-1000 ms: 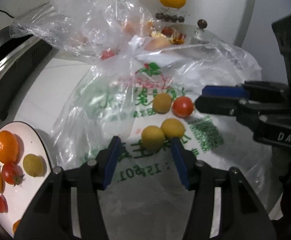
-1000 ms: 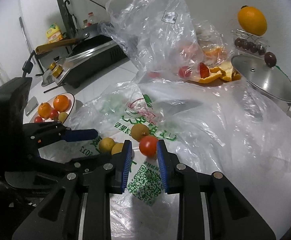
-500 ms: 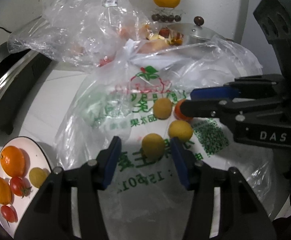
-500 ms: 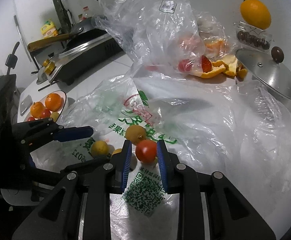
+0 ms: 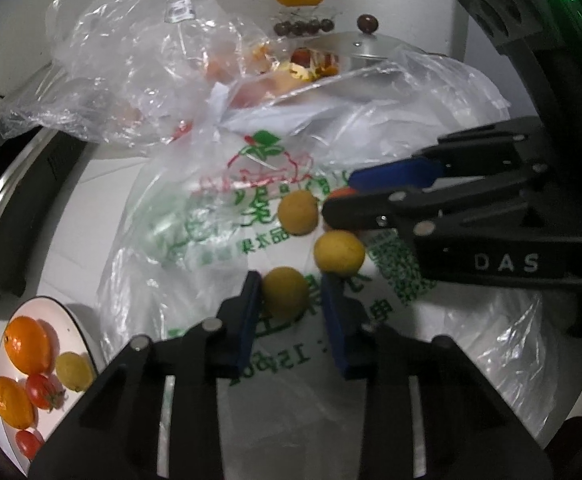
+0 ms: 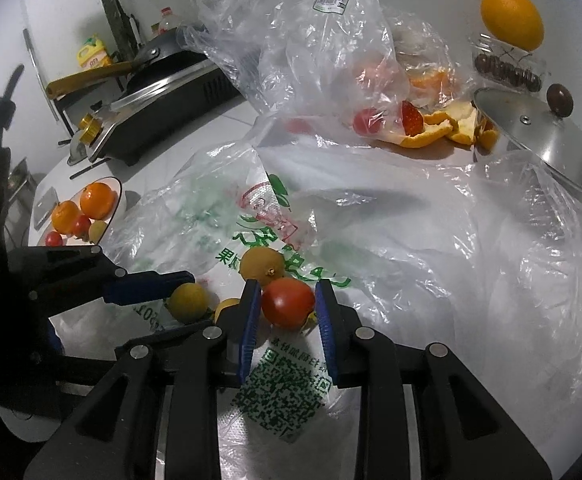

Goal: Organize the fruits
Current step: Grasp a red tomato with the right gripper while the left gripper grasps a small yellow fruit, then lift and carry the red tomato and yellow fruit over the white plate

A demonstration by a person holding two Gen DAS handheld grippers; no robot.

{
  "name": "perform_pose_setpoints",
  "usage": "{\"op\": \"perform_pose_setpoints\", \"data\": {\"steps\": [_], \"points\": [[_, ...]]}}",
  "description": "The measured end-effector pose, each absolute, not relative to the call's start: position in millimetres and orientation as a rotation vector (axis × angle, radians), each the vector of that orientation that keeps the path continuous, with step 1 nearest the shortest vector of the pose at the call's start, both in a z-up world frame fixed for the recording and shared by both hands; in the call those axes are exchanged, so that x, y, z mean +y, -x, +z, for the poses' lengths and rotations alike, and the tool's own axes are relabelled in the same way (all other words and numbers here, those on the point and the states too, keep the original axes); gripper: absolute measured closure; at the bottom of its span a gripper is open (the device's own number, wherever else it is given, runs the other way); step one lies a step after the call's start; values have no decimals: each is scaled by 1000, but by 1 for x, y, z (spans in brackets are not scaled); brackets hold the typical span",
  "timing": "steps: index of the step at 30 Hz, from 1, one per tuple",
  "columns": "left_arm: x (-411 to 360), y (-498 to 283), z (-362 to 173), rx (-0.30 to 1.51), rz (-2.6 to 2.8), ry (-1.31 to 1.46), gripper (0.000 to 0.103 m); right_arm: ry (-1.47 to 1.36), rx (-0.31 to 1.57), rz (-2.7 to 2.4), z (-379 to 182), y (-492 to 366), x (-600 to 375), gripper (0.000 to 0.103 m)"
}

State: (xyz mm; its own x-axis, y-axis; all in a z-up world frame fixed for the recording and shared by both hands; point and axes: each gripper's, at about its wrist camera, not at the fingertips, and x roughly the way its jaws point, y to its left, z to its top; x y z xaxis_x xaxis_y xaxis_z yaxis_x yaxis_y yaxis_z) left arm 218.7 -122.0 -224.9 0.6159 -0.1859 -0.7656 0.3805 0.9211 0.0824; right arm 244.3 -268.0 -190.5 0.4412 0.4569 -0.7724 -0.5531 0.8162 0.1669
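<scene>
**Jaws closing on fruit from both sides**

The jaws of the left gripper [image 5: 287,300] are closing around a yellow fruit [image 5: 284,292] lying on the printed plastic bag [image 5: 219,216]; the left pad is touching it, while a narrow gap is still showing at the right pad, so the grip is not yet firm. The jaws of the right gripper [image 6: 287,306] are nearly shut and clamping a red tomato [image 6: 288,307], both blue pads pressing its sides.

Both grippers are pointing steeply down at the same small cluster, probably so that each hand can carry off one piece at once. The remaining loose pieces, two more yellow fruits [image 5: 339,251] and [image 5: 297,212], are sitting just beside the held ones on the bag. The likely destination is the white plate [image 5: 73,320] at the left on the counter [image 5: 91,200], already holding oranges, small tomatoes and a yellow fruit.

Compared with a second ago, the left jaws are standing much narrower: then they were spread wide with the yellow fruit loose ahead of them, and now it is sitting between the pads. The right jaws are holding the tomato just as before. The plate is showing lower in the left view.
</scene>
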Motion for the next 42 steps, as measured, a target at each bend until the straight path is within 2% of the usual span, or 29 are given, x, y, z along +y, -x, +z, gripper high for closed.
{"op": "perform_pose_setpoints", "data": {"steps": [3, 5, 42], "points": [[-122, -217, -225, 847, -324, -245, 73, 104, 929, 632, -192, -246, -269, 73], [-123, -214, -224, 842, -326, -248, 78, 96, 941, 633, -195, -247, -269, 72], [-94, -154, -188, 790, -357, -144, 79, 147, 853, 610, -156, -181, -266, 72]]}}
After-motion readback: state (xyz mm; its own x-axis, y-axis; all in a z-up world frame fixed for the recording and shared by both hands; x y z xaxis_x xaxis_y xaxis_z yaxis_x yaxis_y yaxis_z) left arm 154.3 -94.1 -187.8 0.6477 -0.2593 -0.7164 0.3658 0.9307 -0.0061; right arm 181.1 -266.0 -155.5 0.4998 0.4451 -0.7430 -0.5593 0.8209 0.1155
